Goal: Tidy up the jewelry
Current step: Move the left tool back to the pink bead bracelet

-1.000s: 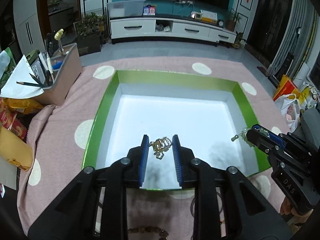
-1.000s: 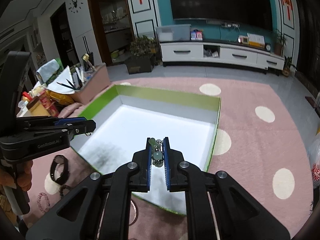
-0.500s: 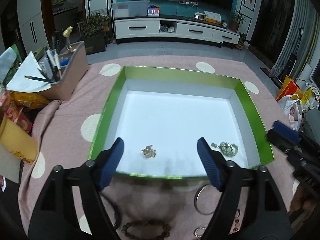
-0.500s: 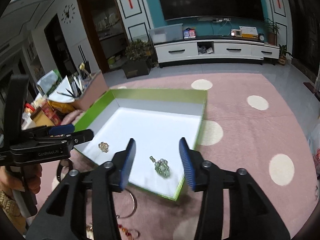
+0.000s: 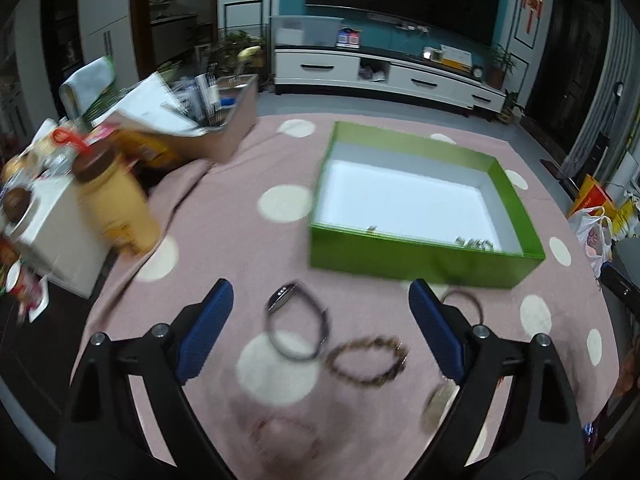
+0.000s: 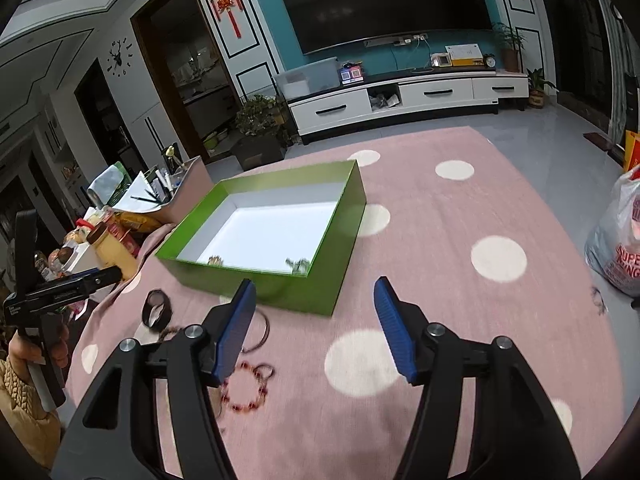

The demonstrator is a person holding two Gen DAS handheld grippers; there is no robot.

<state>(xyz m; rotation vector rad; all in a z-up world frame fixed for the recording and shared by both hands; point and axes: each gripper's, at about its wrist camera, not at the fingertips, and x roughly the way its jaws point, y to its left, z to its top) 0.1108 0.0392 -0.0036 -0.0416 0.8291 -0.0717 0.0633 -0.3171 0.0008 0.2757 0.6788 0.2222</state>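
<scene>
The green box (image 5: 424, 262) with a white floor sits on the pink dotted cloth. Two small jewelry pieces lie near its front wall: a gold one (image 6: 216, 260) and a greenish one (image 6: 298, 265). My left gripper (image 5: 320, 286) hovers over the cloth short of the box, its jaws opening and empty. Below it lie a black band (image 5: 298, 326) and a brown bead bracelet (image 5: 366, 360). My right gripper (image 6: 316, 284) is by the box's near corner, its jaws opening and empty. A red bead bracelet (image 6: 244, 392) and a thin bangle (image 6: 262, 334) lie by its left finger.
A tan organiser with pens (image 5: 234, 132), a yellow jar (image 5: 114, 200) and snack packs crowd the cloth's left side. A plastic bag (image 6: 618, 240) sits at the right. A person's hand (image 6: 24, 350) holds the left gripper (image 6: 94, 280). A TV stand (image 6: 400, 96) lines the far wall.
Both grippers opened and let their jewelry drop into the box. They then drew back from above the box to the cloth in front of it.
</scene>
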